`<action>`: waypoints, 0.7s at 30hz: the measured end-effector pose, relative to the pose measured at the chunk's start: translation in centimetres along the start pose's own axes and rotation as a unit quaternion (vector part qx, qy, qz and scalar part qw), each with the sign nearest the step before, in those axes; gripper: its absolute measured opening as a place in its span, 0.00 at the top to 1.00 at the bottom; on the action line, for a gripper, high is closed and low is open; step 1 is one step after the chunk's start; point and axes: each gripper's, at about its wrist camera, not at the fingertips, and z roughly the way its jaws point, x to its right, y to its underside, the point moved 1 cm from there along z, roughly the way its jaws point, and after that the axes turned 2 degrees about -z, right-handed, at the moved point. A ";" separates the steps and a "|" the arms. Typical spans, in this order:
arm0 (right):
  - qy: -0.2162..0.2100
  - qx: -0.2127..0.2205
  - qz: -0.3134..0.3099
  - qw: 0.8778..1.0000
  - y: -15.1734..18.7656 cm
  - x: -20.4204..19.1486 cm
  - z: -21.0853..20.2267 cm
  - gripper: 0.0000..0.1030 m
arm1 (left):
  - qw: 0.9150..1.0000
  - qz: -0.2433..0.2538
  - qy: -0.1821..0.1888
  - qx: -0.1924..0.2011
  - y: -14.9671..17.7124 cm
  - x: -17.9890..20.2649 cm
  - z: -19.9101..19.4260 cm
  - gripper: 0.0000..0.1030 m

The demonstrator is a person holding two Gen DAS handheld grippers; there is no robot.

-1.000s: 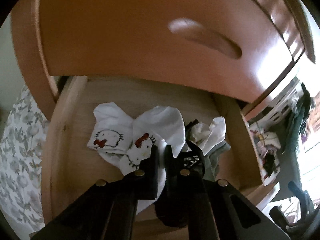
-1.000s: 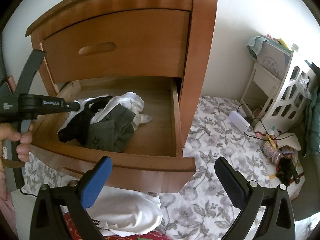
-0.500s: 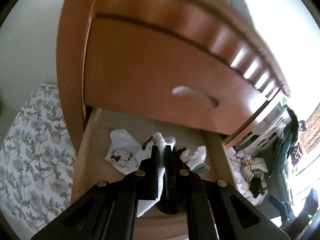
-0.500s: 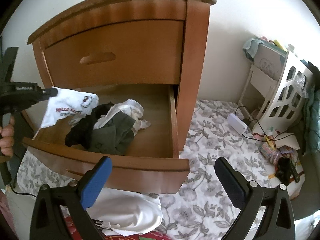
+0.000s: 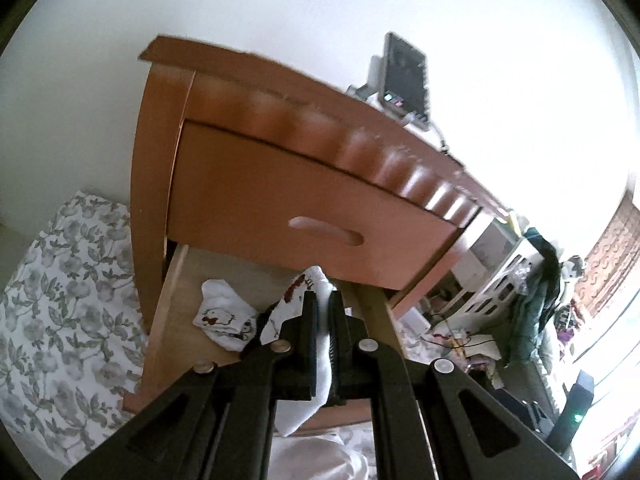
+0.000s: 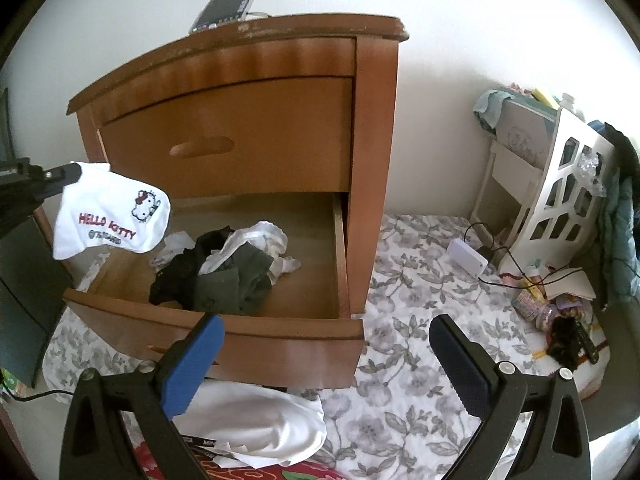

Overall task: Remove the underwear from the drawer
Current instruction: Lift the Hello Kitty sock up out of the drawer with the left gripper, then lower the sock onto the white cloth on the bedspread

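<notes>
My left gripper point(image 5: 324, 320) is clamped shut on a white printed pair of underwear point(image 6: 112, 216), the cloth pinched between its closed jaws. In the right wrist view the garment hangs free, above the left front corner of the open lower drawer point(image 6: 248, 336) and clear of the pile within; its lower edge looks apart from the drawer rim. My right gripper point(image 6: 326, 356) stands wide open, blue-padded fingers point(image 6: 192, 364) well apart, holding nothing, in front of the drawer front.

Step in hand, as I judge it: the lift-out of one garment, close to complete. The next move calls for carrying it away from the drawer and setting it down; a heap of white cloth point(image 6: 256, 424) on the floral sheet point(image 6: 420, 360) below the drawer front looks a likely place, though I cannot tell.

Contents of the drawer: a second white printed piece point(image 5: 220, 316) at the left, seen from my left wrist; in the middle a tangle of black lace fabric point(image 6: 180, 276), dark grey-green garments point(image 6: 236, 284) and a crumpled white piece point(image 6: 260, 240). So more remains to take. The upper drawer point(image 6: 240, 136) is closed, contents hidden. A phone-like device point(image 6: 228, 0) leans on the nightstand top.
</notes>
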 end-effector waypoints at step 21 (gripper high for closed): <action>-0.007 0.028 0.008 1.000 -0.1 0.3 -2.7 0.00 | 0.997 0.041 0.054 0.023 1.7 4.3 -6.2 0.95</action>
